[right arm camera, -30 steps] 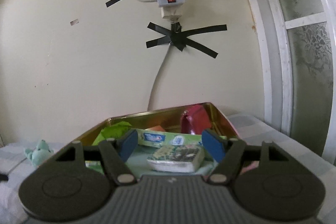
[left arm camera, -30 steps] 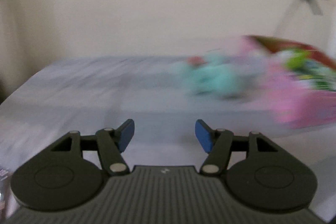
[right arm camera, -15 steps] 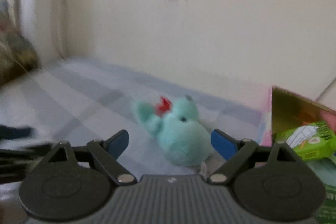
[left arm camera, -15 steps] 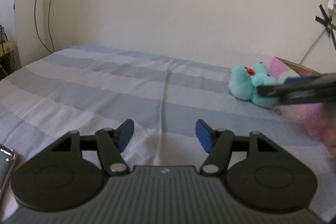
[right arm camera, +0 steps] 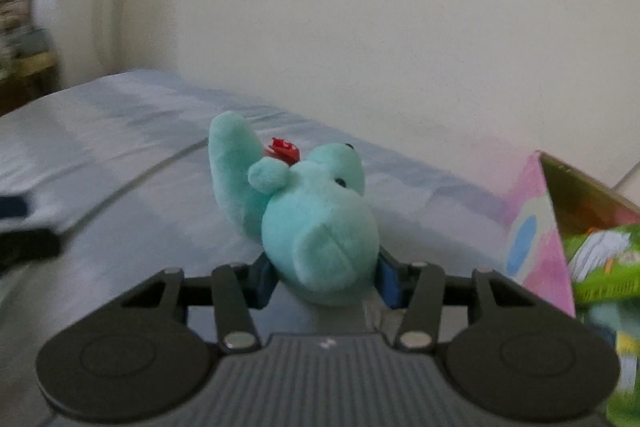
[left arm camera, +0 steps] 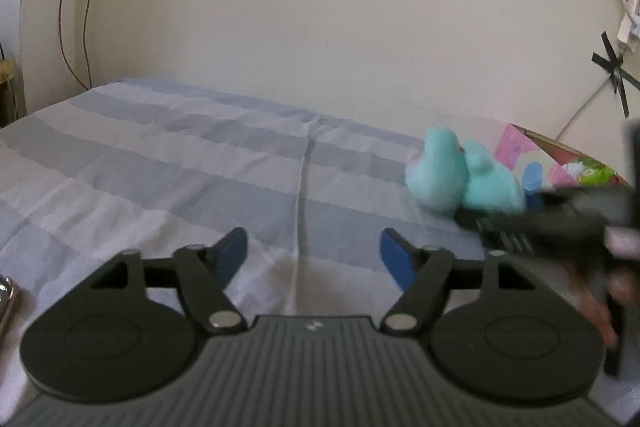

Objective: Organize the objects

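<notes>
A small mint-green plush toy (right arm camera: 316, 223) with a red tag lies on the striped bedsheet (left arm camera: 180, 163). My right gripper (right arm camera: 324, 277) has its blue pads against both sides of the toy's body, closed around it. In the left wrist view the toy (left arm camera: 460, 179) sits at the right, with the right gripper (left arm camera: 532, 203) blurred beside it. My left gripper (left arm camera: 312, 259) is open and empty above the sheet.
A pink box (right arm camera: 536, 227) with a gold inside stands right of the toy and holds a green packet (right arm camera: 604, 255). The box also shows in the left wrist view (left arm camera: 524, 155). A phone edge (left arm camera: 6, 299) lies at the far left. A wall is behind.
My right gripper swung from the box to the plush toy, moved in and closed on it. The left gripper turned left, then stayed open over the sheet.
</notes>
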{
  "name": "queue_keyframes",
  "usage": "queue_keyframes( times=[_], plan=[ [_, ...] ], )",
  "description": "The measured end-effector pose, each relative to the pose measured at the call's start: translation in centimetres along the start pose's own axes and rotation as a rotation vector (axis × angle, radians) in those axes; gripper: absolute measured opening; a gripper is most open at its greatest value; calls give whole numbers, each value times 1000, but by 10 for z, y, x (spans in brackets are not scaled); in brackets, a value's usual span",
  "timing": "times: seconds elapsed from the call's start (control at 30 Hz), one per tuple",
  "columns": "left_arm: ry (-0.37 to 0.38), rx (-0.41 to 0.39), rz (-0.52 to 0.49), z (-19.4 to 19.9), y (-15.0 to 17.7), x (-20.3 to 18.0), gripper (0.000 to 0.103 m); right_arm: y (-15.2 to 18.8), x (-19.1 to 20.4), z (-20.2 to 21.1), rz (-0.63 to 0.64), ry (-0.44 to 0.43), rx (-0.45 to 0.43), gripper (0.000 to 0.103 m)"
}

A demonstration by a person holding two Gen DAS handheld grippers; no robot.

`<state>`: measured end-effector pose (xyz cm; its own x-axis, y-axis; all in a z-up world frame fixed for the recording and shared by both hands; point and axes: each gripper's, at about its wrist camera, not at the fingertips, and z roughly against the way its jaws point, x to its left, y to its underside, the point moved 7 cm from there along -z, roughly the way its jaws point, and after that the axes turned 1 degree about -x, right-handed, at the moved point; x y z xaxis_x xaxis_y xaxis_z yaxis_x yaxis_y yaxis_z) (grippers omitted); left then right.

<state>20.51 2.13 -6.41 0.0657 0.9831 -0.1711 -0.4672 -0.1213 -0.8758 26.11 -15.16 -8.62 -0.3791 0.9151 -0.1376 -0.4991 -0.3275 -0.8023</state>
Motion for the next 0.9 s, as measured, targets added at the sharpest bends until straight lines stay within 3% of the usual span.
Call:
queue_keyframes(
  times=[0.13,0.23,0.27,0.37,0.5,0.63,0.73,0.8,0.9],
  plan=[
    [16,13,37,-2,-1,5,78,31,20,51,76,-108,-6,49],
    [25,13,36,-1,0,3,78,54,16,92,61,-158,5,55],
    [29,13,28,0,-1,2,79,60,12,102,48,-154,7,57],
    [66,22,13,1,1,-2,84,80,-4,129,-17,-117,7,81],
    [96,14,68,11,1,-1,88,104,-20,157,-118,-97,-9,85],
    [242,45,169,28,-5,-22,91,125,-29,169,-206,-96,-21,86],
    [363,84,107,44,-7,-57,91,128,-35,176,-264,-130,-30,86],
    [397,91,42,57,-5,-75,91,126,-35,177,-294,-178,-35,86],
    [509,148,27,70,4,-87,91,124,-31,178,-290,-219,-40,86]
  ],
)
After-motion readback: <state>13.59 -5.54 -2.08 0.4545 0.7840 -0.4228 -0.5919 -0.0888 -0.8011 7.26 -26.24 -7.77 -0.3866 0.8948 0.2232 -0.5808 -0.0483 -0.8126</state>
